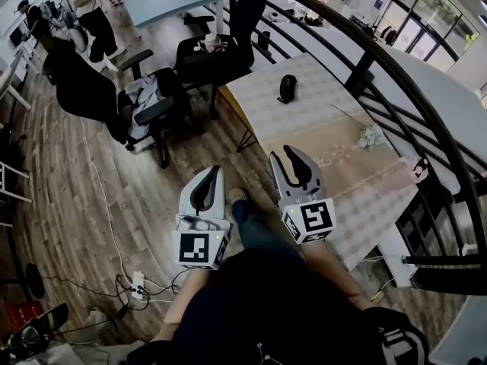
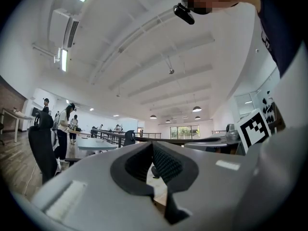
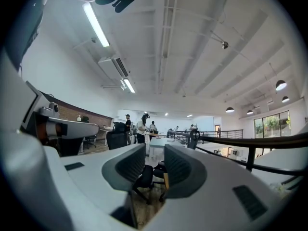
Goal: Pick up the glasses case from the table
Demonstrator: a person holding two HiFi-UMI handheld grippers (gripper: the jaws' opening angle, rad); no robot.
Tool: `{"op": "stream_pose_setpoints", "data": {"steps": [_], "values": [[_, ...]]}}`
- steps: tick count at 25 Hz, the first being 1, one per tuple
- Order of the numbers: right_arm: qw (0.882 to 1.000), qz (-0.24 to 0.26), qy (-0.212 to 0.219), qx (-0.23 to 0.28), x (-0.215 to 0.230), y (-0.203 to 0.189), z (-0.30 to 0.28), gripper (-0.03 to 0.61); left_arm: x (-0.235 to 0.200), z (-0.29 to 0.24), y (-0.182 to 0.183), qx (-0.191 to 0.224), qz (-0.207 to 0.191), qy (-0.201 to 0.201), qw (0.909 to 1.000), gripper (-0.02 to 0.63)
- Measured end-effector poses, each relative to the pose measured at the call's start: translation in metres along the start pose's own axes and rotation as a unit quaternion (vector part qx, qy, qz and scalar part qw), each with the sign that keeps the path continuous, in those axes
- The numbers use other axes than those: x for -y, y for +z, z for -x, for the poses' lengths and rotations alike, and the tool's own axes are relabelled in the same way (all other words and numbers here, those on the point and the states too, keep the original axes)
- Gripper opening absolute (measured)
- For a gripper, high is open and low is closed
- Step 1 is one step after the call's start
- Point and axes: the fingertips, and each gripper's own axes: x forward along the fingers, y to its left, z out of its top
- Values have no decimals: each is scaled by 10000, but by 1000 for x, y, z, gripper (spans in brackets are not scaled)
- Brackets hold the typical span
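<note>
While both were held level by the near edge of the worktop (image 1: 323, 116), left gripper (image 1: 214, 175) fingers met at the tips, empty; right gripper (image 1: 294, 153) fingers stood slightly apart, empty. Glasses case (image 1: 287, 88) lay toward the worktop's far end, well apart from both.

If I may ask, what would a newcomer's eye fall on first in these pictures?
The two white grippers at the bottom of the head view catch the eye first: the left gripper and the right gripper, both with nothing between their jaws. Beyond them a small dark glasses case lies alone at the far end of the checked table. A curved black railing runs along the table's right side.
</note>
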Motion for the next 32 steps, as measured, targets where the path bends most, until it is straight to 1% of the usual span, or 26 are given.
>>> {"op": "stream_pose_setpoints", "data": {"steps": [5,8,11,15,18,21,24,27,32], "values": [[9998,31,191,39,-2,1,-38,92,-30,-14,1,42,31,199,9998,11],[9996,37,268,91,-1,3,-58,92,-44,-20,4,192,-97,239,9995,11],[9993,52,345,113,-1,6,-78,92,-60,-29,6,127,46,378,9992,11],[9988,49,478,39,19,-2,-150,92,-106,-84,2,187,78,506,9985,11],[9983,39,578,-55,35,-4,-198,92,-132,-121,4,164,88,592,9981,11],[9977,96,661,-65,45,-6,-233,92,-155,-147,3,159,71,733,9972,11],[9964,290,794,-19,48,-13,-268,101,-181,-172,-2,182,49,867,9961,11],[9946,429,949,23,53,-16,-300,107,-202,-198,-5,88,46,983,9951,11],[9927,339,1157,51,66,-23,-347,107,-228,-234,-8,196,-23,1062,9942,11]]}}
